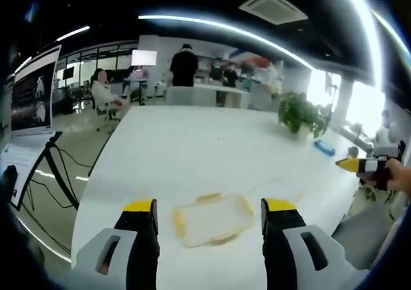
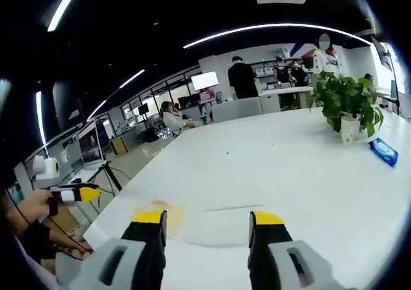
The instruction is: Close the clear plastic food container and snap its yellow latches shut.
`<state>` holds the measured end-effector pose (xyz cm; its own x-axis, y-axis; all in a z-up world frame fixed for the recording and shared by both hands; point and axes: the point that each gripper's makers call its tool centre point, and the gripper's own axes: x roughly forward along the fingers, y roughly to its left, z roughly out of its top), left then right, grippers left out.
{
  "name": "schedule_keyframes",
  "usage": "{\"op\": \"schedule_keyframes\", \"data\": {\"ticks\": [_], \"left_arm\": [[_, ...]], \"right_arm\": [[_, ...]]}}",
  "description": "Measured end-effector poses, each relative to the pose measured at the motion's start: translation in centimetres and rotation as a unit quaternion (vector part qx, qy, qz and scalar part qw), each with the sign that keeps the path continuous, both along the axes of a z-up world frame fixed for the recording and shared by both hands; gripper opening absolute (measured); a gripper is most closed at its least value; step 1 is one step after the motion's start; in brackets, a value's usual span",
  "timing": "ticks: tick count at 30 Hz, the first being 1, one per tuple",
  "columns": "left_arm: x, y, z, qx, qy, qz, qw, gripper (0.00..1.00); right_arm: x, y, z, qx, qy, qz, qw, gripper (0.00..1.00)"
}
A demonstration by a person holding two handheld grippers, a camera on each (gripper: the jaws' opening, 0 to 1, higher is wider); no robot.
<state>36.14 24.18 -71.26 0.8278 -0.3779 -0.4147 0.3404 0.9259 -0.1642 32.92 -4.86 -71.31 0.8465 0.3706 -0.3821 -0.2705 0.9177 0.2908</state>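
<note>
Black jaws tipped with yellow rose nearest the lens in both views: the left gripper (image 1: 210, 208) stood released with its jaws spread wide and nothing between them, and the right gripper (image 2: 207, 221) was likewise released, jaws apart and holding nothing. Beneath them stretched the large white table (image 1: 192, 142), running far back into an open office where several people stood or sat near desks and screens. On the table's near part lay the clear plastic food container (image 1: 212, 221), flat and low, seen between the left gripper's jaws but lying beyond their tips, not touched by them; whether its lid was fully seated I could not tell. Yellow latches (image 1: 179, 221) showed along its edges. In the right gripper view the container (image 2: 212, 226) appeared blurred between the jaws. Farther back stood a potted plant (image 2: 347, 104), and beside it lay a small blue packet (image 2: 384, 151).
</note>
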Motion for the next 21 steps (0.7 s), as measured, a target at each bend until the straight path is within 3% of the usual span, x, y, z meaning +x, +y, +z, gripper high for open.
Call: {"op": "schedule_keyframes", "data": {"ticks": [21], "left_arm": [[1.4,0.6,-4.2,0.014,0.043,-0.004,0.999,0.57]], "right_arm": [[2.1,4.7,-2.2,-0.001,0.021,0.044,0.9988,0.44]]}}
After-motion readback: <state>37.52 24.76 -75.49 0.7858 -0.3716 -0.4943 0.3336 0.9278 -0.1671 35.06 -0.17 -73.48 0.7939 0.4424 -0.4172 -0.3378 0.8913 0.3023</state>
